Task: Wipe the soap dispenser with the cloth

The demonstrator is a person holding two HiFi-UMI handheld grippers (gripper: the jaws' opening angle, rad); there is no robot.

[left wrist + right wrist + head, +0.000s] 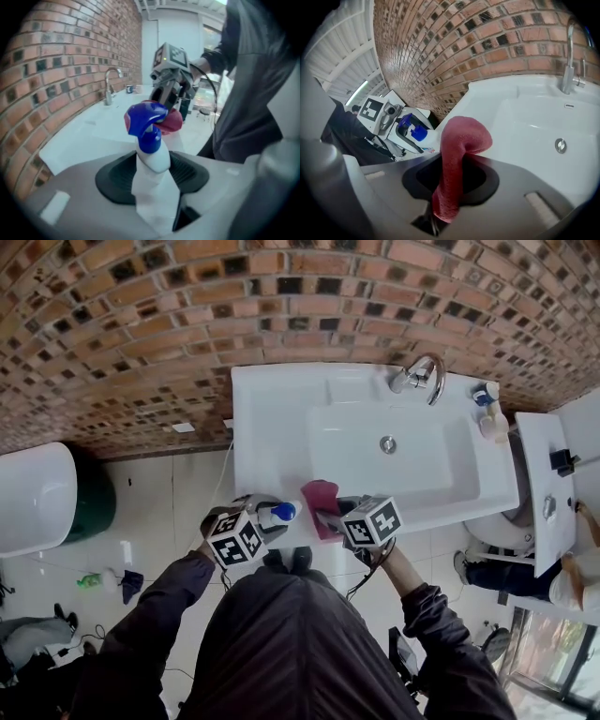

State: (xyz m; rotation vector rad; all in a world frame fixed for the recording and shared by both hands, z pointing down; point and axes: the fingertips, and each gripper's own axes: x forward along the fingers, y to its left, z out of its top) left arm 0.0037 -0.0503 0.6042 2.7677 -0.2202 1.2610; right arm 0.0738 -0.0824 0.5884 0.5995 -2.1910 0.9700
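Note:
The soap dispenser, a white bottle with a blue pump head, sits between the jaws of my left gripper, which is shut on its body. In the head view the soap dispenser lies tipped sideways in the left gripper, at the front rim of the sink. My right gripper is shut on a dark pink cloth that sticks up and folds over at its tip. From above, the cloth hangs over the rim just right of the pump head, held by the right gripper.
The white sink has a chrome tap at the back and a drain in the basin. Small bottles stand at its back right corner. A brick wall runs behind. A white rounded fixture stands at the left.

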